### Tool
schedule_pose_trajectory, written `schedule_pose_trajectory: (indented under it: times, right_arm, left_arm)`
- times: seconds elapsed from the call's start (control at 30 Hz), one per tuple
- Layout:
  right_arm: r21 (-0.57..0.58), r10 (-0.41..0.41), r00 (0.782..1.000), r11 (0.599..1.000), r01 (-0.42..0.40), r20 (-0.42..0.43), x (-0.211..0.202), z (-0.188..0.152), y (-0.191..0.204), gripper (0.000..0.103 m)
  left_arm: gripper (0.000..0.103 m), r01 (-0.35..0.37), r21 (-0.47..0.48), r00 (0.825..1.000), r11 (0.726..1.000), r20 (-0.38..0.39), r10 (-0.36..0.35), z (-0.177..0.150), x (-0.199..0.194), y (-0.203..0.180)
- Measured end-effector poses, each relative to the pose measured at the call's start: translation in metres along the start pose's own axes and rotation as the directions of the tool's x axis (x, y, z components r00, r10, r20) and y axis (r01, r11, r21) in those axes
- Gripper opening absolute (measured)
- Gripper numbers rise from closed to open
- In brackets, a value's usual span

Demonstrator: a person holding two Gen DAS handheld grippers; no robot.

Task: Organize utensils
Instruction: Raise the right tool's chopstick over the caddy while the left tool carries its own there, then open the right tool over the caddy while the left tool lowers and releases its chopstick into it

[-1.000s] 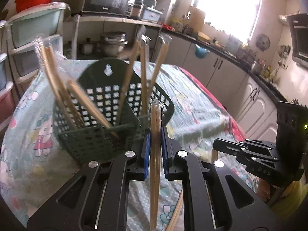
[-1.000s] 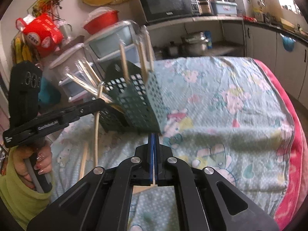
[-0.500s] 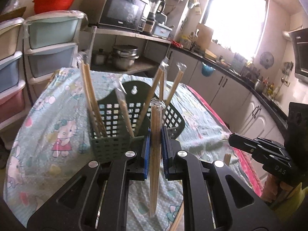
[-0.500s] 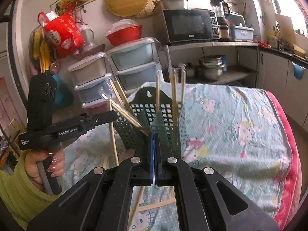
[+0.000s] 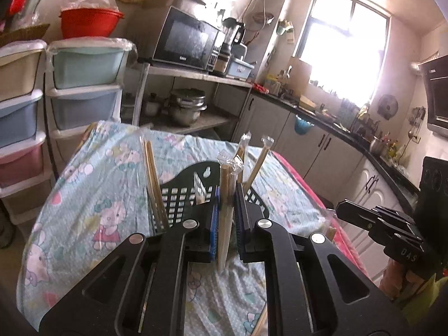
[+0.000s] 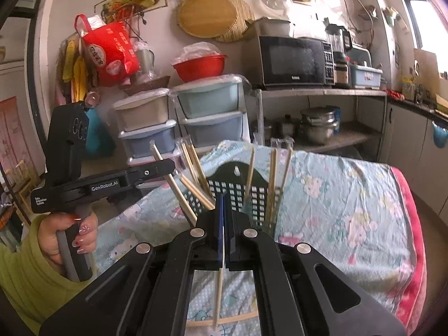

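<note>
Mid-load: left gripper [image 5: 226, 218] pinches a wrapped chopstick pair [image 5: 225, 193] upright, frame centre, just before the basket [image 5: 179, 196]. Right gripper [image 6: 224, 232] pinches a chopstick [image 6: 219, 294]. Next: lift over rim, lower in.

We cannot see the lower front of the green basket [image 5: 183, 196]; the left gripper [image 5: 226, 210] covers it, and the right gripper [image 6: 224, 224] does likewise. We lose the chopstick [image 6: 217, 296] where the blue pads [image 6: 220, 224] close over it. A loose chopstick [image 5: 261, 322] runs off the bottom edge.
</note>
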State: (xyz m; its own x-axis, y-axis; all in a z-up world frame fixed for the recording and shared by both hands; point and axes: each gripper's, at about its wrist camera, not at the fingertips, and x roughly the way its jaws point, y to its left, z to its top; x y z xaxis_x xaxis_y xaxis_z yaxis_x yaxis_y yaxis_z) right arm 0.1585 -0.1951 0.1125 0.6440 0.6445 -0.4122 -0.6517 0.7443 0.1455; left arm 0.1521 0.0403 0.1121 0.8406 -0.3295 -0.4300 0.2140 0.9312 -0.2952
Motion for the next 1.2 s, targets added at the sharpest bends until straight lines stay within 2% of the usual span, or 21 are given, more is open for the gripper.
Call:
schedule_pose_trajectory:
  times: [0.47,0.63,0.8,0.9,1.03,1.1,1.2]
  right_arm:
    - [-0.045,0.007,0.996,0.999,-0.003,0.085,-0.006,0.038,0.012,0.001]
    - [-0.044,0.000,0.997,0.999,0.004,0.083,0.000,0.042,0.011,0.001]
    - [-0.022,0.060,0.998,0.998,-0.060,-0.024,0.025,0.027,0.005,0.001]
    - [-0.044,0.061,0.993,0.997,-0.066,-0.106,0.042,0.007,0.004,0.002]
    - [-0.051,0.060,0.980,0.996,-0.071,-0.190,0.061,-0.021,0.005,0.020]
    - [-0.069,0.054,0.973,0.995,-0.071,-0.224,0.069,-0.035,0.008,0.024]
    - [-0.048,0.049,0.959,0.997,-0.065,-0.280,0.083,-0.052,0.007,0.025]
  left_arm:
    - [0.007,0.006,0.048,0.998,0.999,0.057,-0.009,0.031,-0.009,-0.012]
    - [0.007,-0.003,0.054,0.997,0.999,0.073,-0.001,0.041,-0.008,-0.012]
    - [0.007,-0.004,0.029,0.998,1.000,0.062,0.002,0.047,0.006,-0.005]
    - [0.007,-0.003,0.027,0.998,1.000,0.059,0.002,0.048,0.011,-0.003]
    - [0.007,-0.005,0.027,0.999,1.000,0.052,0.004,0.050,0.019,-0.002]
    - [0.007,-0.009,0.022,0.999,1.000,0.050,0.008,0.050,0.024,-0.001]
    - [0.007,-0.011,0.011,0.999,1.000,0.049,0.010,0.053,0.031,0.001]
